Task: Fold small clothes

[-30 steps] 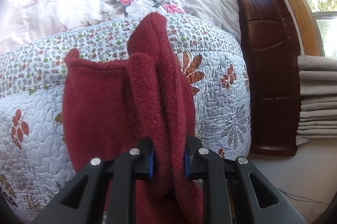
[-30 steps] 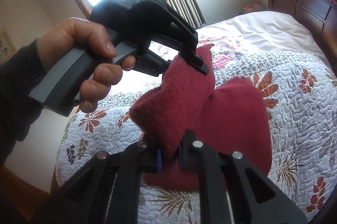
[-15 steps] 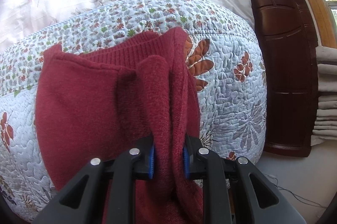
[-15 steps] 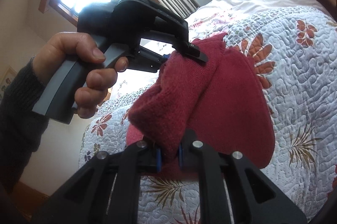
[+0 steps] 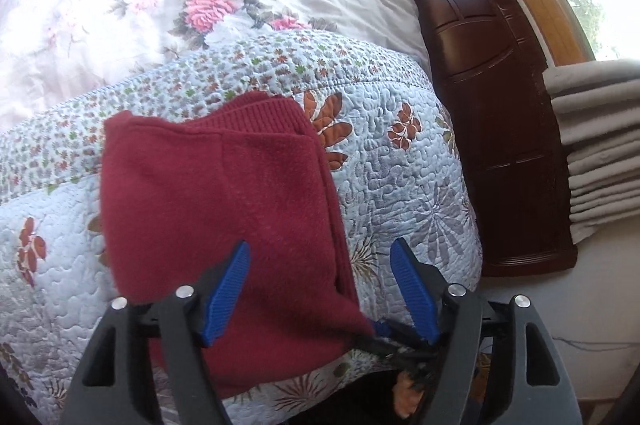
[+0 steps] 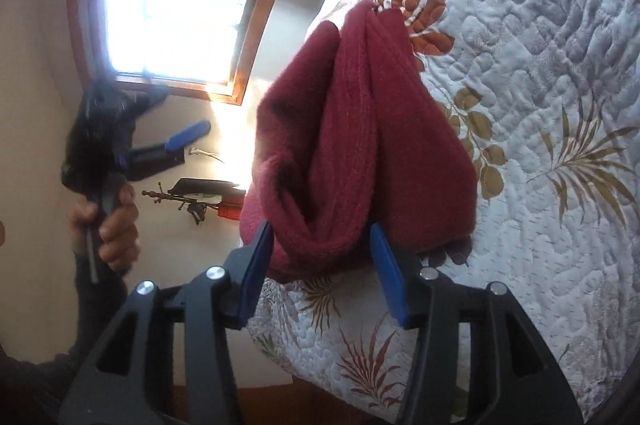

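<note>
A dark red fleece garment [image 5: 224, 201] lies folded on the quilt near the bed's edge, with its ribbed hem at the far side. My left gripper [image 5: 320, 259] is open just above the garment's near edge and holds nothing. In the right wrist view the garment [image 6: 360, 129] bunches up in folds. My right gripper [image 6: 320, 231] is open, its blue pads [image 6: 386, 277] standing either side of the nearest fold. A hand [image 6: 116, 225] holds the blurred left gripper [image 6: 180, 145] off to the left, away from the cloth.
The blue quilt [image 5: 404, 185] with leaf prints covers the bed, and a floral duvet [image 5: 192, 5] lies behind it. A dark wooden headboard [image 5: 492, 113] and stacked grey cloth [image 5: 600, 145] stand at the right. A small stand [image 6: 192, 201] lies on the floor beside the bed.
Both grippers have opened and let go of the red garment. It now lies flat and folded on the quilt. The left gripper has drawn back from it.
</note>
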Tool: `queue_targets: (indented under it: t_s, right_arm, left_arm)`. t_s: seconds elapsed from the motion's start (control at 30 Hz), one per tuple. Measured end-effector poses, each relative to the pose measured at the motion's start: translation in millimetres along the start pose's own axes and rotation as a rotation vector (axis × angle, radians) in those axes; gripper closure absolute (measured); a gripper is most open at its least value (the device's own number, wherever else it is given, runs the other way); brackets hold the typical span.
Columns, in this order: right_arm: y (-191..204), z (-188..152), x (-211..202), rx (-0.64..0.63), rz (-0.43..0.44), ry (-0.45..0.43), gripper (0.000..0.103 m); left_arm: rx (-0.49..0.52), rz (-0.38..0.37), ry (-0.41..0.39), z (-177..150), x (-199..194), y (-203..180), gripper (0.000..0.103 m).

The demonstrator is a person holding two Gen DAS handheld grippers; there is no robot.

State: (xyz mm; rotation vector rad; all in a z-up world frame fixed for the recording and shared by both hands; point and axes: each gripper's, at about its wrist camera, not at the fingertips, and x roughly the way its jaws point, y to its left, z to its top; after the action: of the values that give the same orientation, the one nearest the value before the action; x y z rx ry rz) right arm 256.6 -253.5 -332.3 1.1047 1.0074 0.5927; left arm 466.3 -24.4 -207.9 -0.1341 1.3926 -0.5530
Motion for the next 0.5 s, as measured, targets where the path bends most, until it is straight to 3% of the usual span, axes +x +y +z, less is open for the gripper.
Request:
queue_targets:
  t_s: [0.1, 0.2, 0.33, 0.4, 0.47, 0.5]
  right_arm:
    - [5.7, 36.3, -9.4, -0.014, 0.003, -0.014, 0.043]
    - [7.9, 83.0, 11.9, -0.008, 0.038, 0.036, 0.043]
    - [-3.9, 131.4, 54.3, -0.005, -0.061, 0.089, 0.047]
    - [-8.2, 142.0, 75.4, -0.006, -0.084, 0.135, 0.058]
    - [-11.6, 147.5, 91.6, -0.016, -0.114, 0.182, 0.089]
    - [-11.2, 149.6, 94.4, -0.036, -0.140, 0.186, 0.098]
  left_arm:
    - [0.020, -0.028, -0.043, -38.7, -12.5, 8.6, 0.027]
    - [0.015, -0.087, -0.064, -72.6, -7.4, 13.9, 0.027]
    - [-0.011, -0.142, -0.059, -98.9, 13.2, 15.9, 0.027]
    - [-0.019, -0.136, -0.048, -104.4, 24.4, 16.6, 0.027]
    - [-0.026, -0.136, -0.036, -106.2, 34.4, 17.8, 0.027]
    - [-0.030, -0.138, -0.029, -107.1, 38.6, 18.1, 0.027]
